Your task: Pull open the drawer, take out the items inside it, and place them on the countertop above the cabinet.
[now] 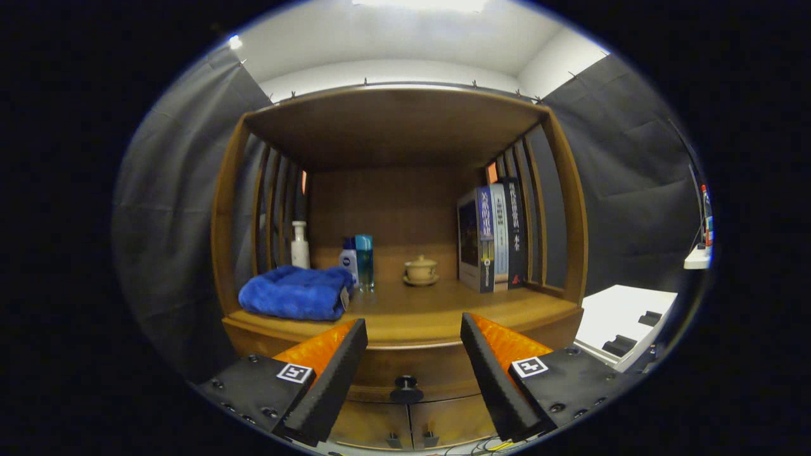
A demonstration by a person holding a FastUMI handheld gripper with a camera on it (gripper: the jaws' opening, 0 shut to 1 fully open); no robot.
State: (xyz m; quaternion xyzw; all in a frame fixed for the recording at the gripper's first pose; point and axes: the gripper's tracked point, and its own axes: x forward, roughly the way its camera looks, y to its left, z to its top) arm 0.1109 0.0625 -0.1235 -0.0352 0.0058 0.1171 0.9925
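A wooden cabinet faces me, its countertop (412,320) just beyond my fingers. Below the countertop's front edge is the drawer front (405,367), shut, with a dark round knob (406,385) in the middle. My gripper (414,329) stands open, its two fingers wide apart on either side of the knob and a little short of it, nothing between them. What lies in the drawer is hidden.
On the countertop lie a folded blue towel (294,292), a white pump bottle (300,246), two small bottles (358,261), a lidded teacup on a saucer (421,270) and upright books (494,235). Two small doors (408,424) sit under the drawer. A white table (624,329) stands to the right.
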